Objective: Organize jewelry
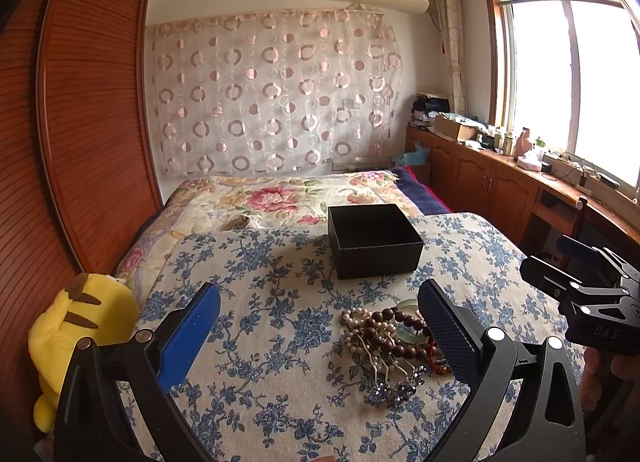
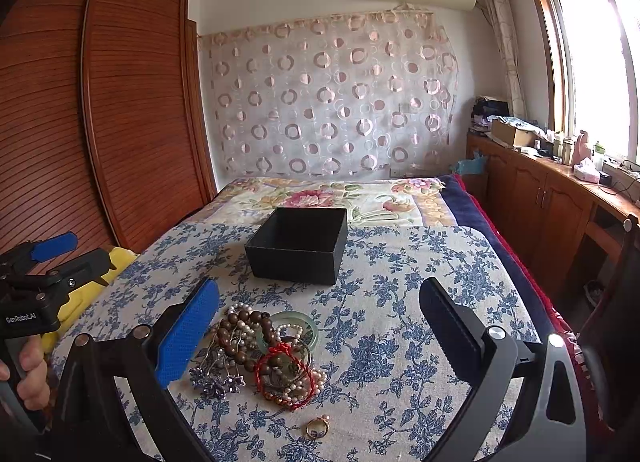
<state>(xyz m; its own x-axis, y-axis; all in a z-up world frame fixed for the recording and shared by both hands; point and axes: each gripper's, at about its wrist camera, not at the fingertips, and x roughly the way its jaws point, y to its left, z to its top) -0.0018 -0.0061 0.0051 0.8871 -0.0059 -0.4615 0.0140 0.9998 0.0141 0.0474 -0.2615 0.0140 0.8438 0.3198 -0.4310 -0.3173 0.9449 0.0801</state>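
A tangled pile of jewelry [image 2: 264, 354] lies on the blue-flowered cloth: brown bead bracelets, pearl strands, a green jade bangle [image 2: 312, 328], a red cord bracelet [image 2: 284, 378] and purple crystal pieces. A gold ring [image 2: 318, 426] lies apart, nearer the camera. The pile also shows in the left wrist view [image 1: 394, 346]. An open, empty black box [image 2: 298, 246] [image 1: 374, 242] stands behind the pile. My left gripper [image 1: 320, 322] is open and empty, left of the pile. My right gripper [image 2: 320, 322] is open and empty, above the pile's right side.
The cloth [image 2: 420, 282] covers a surface at the foot of a floral-quilted bed [image 2: 340, 193]. A yellow plush toy [image 1: 80, 326] sits at the left edge. A wooden wardrobe [image 1: 80, 121] stands left, low cabinets [image 2: 552, 201] right under the window.
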